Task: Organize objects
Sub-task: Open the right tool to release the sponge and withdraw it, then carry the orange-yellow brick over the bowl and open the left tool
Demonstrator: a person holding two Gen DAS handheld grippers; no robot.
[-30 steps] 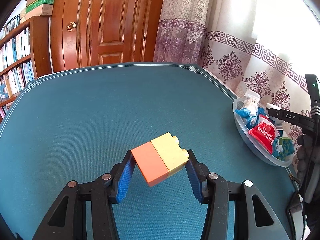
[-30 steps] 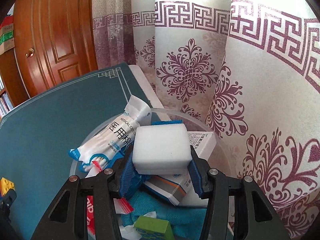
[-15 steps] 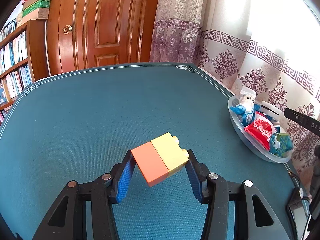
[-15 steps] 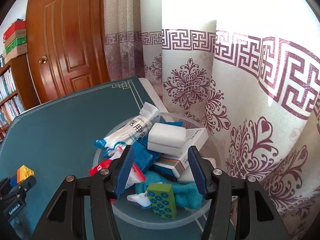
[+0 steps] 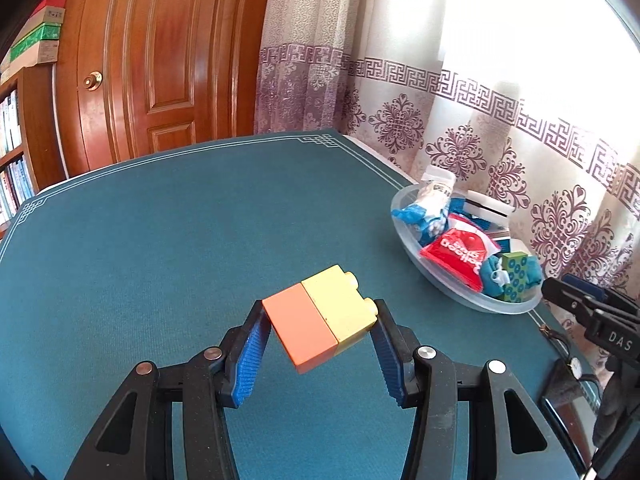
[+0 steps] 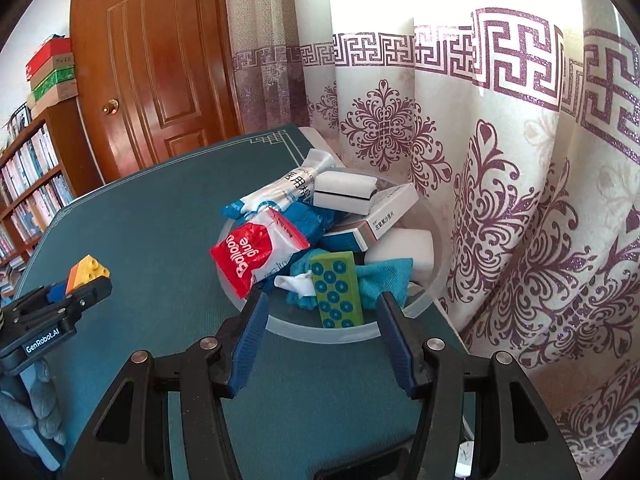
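Bright daylight through curtain (image 6: 500, 128), window area blown out; strong fisheye bending, dark corner vignette; focus sharp.

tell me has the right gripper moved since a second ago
Yes. The right gripper has pulled back from the clear bowl, leaving the white sponge inside.

One clear bowl (image 6: 434, 280) at frame centre holds two white sponges (image 6: 344, 196), one green dotted block (image 6: 336, 290), one red balloon packet (image 6: 256, 256); two joined bricks (image 5: 322, 318) at centre.
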